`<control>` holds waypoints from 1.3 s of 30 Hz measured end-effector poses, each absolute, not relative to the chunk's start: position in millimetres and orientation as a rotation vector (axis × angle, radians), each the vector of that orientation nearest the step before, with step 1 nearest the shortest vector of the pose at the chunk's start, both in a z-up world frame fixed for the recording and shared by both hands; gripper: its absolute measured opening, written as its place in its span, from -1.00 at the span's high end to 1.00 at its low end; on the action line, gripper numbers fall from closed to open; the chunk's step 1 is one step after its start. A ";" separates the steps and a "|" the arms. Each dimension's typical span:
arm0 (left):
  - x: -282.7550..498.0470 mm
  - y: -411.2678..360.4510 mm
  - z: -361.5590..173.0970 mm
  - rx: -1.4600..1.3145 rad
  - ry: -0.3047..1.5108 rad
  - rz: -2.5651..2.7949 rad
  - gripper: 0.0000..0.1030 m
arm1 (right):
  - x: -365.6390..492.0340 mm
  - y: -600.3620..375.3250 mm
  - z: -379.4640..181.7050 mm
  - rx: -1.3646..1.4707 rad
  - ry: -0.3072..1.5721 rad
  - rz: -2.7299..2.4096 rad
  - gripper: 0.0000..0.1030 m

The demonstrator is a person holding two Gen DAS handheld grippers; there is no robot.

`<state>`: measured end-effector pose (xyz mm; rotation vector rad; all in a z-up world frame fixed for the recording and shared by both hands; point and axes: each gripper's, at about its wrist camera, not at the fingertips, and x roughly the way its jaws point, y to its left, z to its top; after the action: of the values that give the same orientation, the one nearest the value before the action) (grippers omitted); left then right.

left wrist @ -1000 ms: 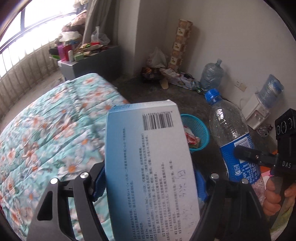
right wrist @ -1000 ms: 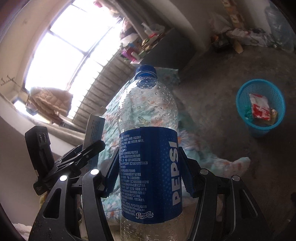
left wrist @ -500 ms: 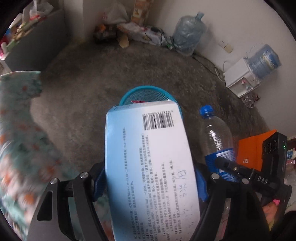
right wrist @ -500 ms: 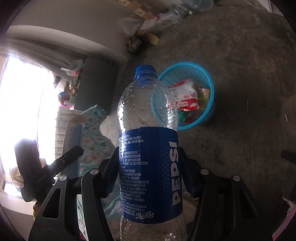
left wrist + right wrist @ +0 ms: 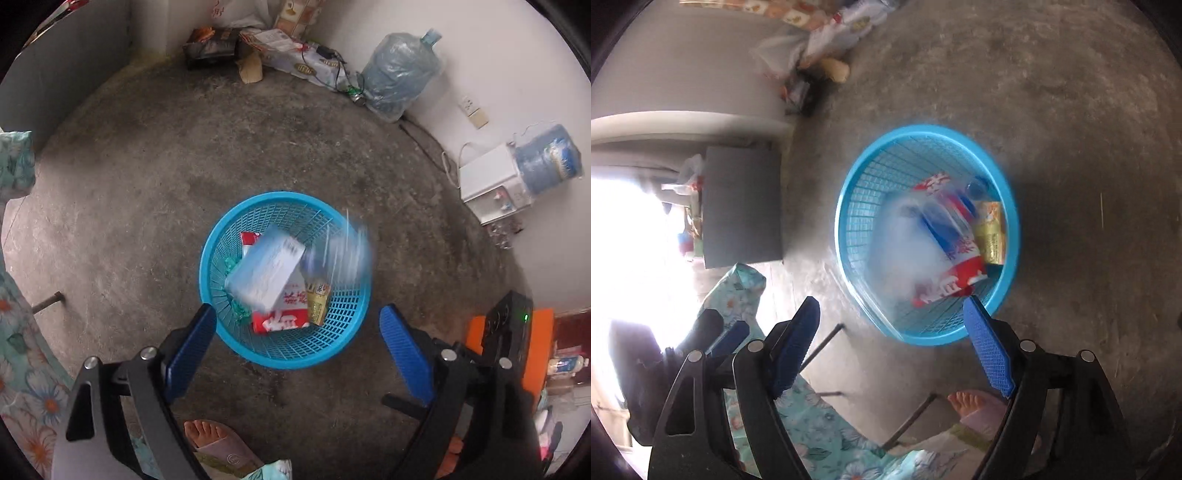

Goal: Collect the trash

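Observation:
A blue plastic basket [image 5: 221, 236] stands on the concrete floor, also in the right wrist view [image 5: 849, 199]. A pale blue box [image 5: 264, 273] is dropping into it, blurred, over a red and white packet [image 5: 280, 321]. A Pepsi bottle [image 5: 343, 251] falls into the basket as a blur, and shows as a smear in the right wrist view [image 5: 942, 225]. My left gripper [image 5: 295, 350] is open and empty above the basket's near rim. My right gripper [image 5: 892, 347] is open and empty above the basket too.
A person's foot in a sandal [image 5: 218, 439] stands near the basket. A floral quilt [image 5: 22, 369] lies at the left. A large water jug [image 5: 399, 74], a water dispenser [image 5: 495, 184] and floor clutter [image 5: 258, 44] line the far wall.
Both grippers moved over the basket and opened. The box left the left gripper and the Pepsi bottle left the right one; both are falling into the basket.

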<state>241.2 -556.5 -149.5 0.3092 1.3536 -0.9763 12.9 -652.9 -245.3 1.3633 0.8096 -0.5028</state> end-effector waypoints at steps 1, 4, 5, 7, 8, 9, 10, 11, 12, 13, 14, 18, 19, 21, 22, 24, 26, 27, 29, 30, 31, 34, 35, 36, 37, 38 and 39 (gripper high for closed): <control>241.9 -551.5 -145.1 0.300 1.340 -0.984 -0.71 | 6.4 -646.3 -239.9 1.327 0.808 -0.524 -0.49; 240.2 -532.3 -123.9 0.288 1.292 -0.999 -0.71 | -5.8 -632.7 -233.0 1.261 0.808 -0.564 -0.47; 239.0 -524.7 -114.2 0.284 1.266 -1.008 -0.71 | -10.7 -626.3 -229.2 1.239 0.812 -0.572 -0.47; 235.6 -509.9 -97.9 0.285 1.224 -1.013 -0.71 | -19.9 -616.6 -223.4 1.205 0.818 -0.577 -0.46; 233.9 -501.4 -89.9 0.277 1.209 -1.018 -0.71 | -20.8 -616.0 -223.0 1.197 0.819 -0.577 -0.46; 231.2 -491.0 -79.5 0.268 1.191 -1.022 -0.71 | -23.3 -611.5 -220.0 1.189 0.822 -0.581 -0.46; 228.3 -480.1 -69.2 0.263 1.174 -1.028 -0.71 | -29.3 -603.9 -215.9 1.178 0.822 -0.583 -0.45; 227.0 -471.4 -61.1 0.257 1.160 -1.032 -0.71 | -29.4 -599.5 -213.6 1.168 0.822 -0.584 -0.45; 223.7 -458.0 -49.8 0.249 1.140 -1.036 -0.71 | -28.5 -595.1 -210.7 1.158 0.824 -0.588 -0.45; 220.9 -444.6 -39.5 0.237 1.121 -1.042 -0.71 | -30.9 -589.7 -207.8 1.145 0.827 -0.593 -0.45; 218.6 -430.4 -29.2 0.225 1.102 -1.046 -0.71 | -33.8 -581.2 -201.2 1.129 0.828 -0.592 -0.45; 203.4 -359.5 16.2 0.177 0.999 -1.050 -0.72 | -25.6 -545.5 -161.3 0.968 0.804 -0.565 -0.45; 198.5 -340.8 26.3 0.168 0.974 -1.041 -0.76 | -23.6 -533.0 -146.8 0.910 0.789 -0.550 -0.45; 185.7 -298.5 45.7 0.143 0.920 -1.016 -0.82 | -18.8 -506.5 -119.3 0.790 0.750 -0.504 -0.49; 179.5 -280.0 52.0 0.137 0.898 -1.002 -0.87 | -16.0 -489.7 -101.9 0.714 0.725 -0.471 -0.58; 166.6 -241.5 63.7 0.123 0.865 -0.963 -0.90 | -13.9 -459.4 -73.7 0.591 0.671 -0.421 -0.70; 152.0 -203.2 72.5 0.103 0.837 -0.928 -0.90 | -12.9 -427.8 -48.2 0.488 0.618 -0.368 -0.82; 144.6 -183.9 75.9 0.089 0.823 -0.908 -0.90 | -12.8 -412.8 -36.9 0.449 0.593 -0.342 -0.85; 130.9 -147.2 80.6 0.058 0.799 -0.860 -0.90 | -12.0 -385.0 -19.3 0.383 0.560 -0.300 -0.85; 124.3 -128.5 82.7 0.038 0.784 -0.824 -0.90 | -11.1 -374.2 -13.5 0.358 0.554 -0.282 -0.85; 118.0 -113.2 84.1 0.023 0.772 -0.790 -0.90 | -10.2 -359.9 -6.7 0.330 0.549 -0.258 -0.85; 103.3 -73.3 88.1 -0.026 0.747 -0.676 -0.90 | -9.6 -328.5 7.3 0.278 0.541 -0.209 -0.85; 99.9 -61.5 88.5 -0.045 0.742 -0.638 -0.90 | -10.3 -317.5 11.0 0.258 0.536 -0.196 -0.85; 95.4 -51.1 87.5 -0.061 0.735 -0.589 -0.90 | -12.2 -307.9 14.2 0.242 0.532 -0.187 -0.85; 92.3 -43.6 85.4 -0.064 0.729 -0.535 -0.90 | -14.4 -296.3 17.1 0.220 0.531 -0.176 -0.85; 93.0 -38.9 83.5 -0.059 0.730 -0.490 -0.90 | -14.6 -286.1 19.5 0.198 0.536 -0.169 -0.85; 88.9 -32.7 80.2 -0.048 0.737 -0.432 -0.90 | -12.9 -277.8 20.7 0.171 0.546 -0.169 -0.85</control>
<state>88.9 -32.7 80.2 -0.0485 0.7366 -0.4319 -12.9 -277.8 20.7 0.1705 0.5458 -0.1689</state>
